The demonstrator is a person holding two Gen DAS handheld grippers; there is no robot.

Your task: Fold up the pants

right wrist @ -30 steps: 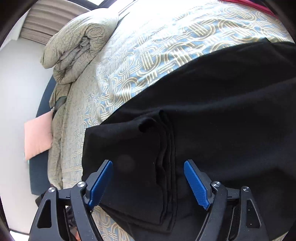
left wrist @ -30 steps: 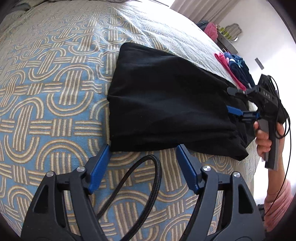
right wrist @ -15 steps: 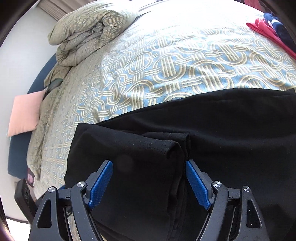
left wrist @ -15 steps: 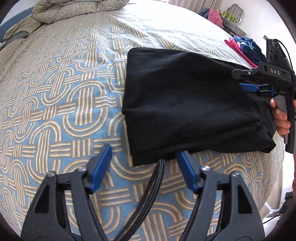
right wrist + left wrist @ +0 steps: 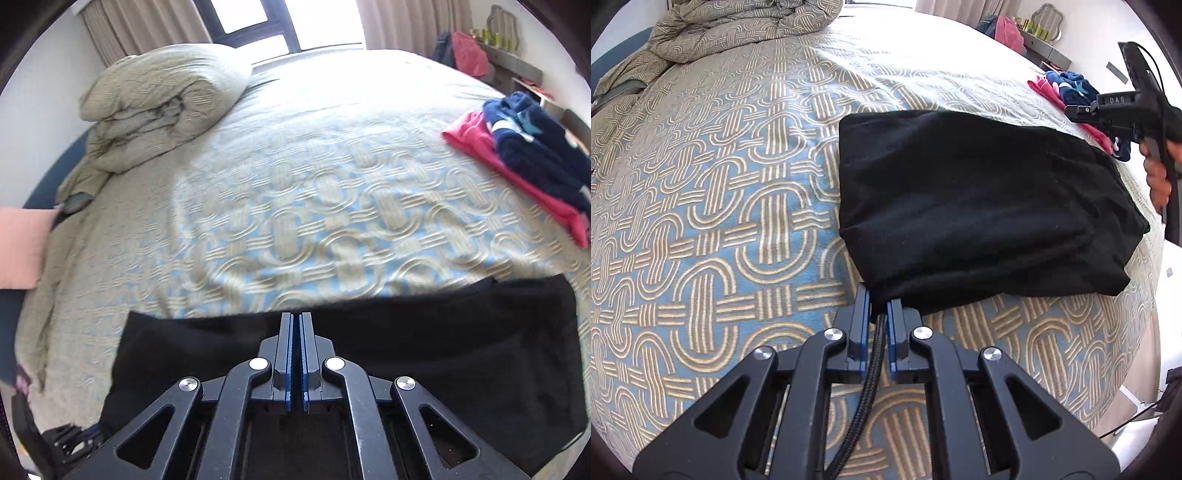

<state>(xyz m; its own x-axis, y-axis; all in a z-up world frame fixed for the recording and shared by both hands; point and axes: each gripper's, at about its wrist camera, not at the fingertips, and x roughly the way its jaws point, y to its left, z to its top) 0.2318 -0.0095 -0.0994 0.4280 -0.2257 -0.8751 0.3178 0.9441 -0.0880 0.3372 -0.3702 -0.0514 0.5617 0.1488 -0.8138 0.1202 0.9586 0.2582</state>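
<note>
The folded black pants [image 5: 979, 192] lie on the patterned bedspread [image 5: 701, 221]. My left gripper [image 5: 878, 295] is at their near left corner. Its blue pads are pinched on the fabric edge, and a black braided cable [image 5: 871, 362] runs between the fingers. In the left wrist view my right gripper [image 5: 1075, 110] hangs above the pants' far right side, held by a hand [image 5: 1156, 177]. In its own view the right gripper [image 5: 295, 315] is shut with nothing between the pads, and the pants [image 5: 443, 332] lie flat beneath it.
A rolled duvet [image 5: 159, 99] lies at the far left of the bed. A stack of red and navy clothes [image 5: 517, 155] sits at the right. A pink pillow [image 5: 22, 247] lies off the left side. The bed's edge drops away just right of the pants.
Both grippers went from wide open to shut. The left one closed on the pants' near corner. The right one rose off the pants and tilted up, so it now looks across the bed.
</note>
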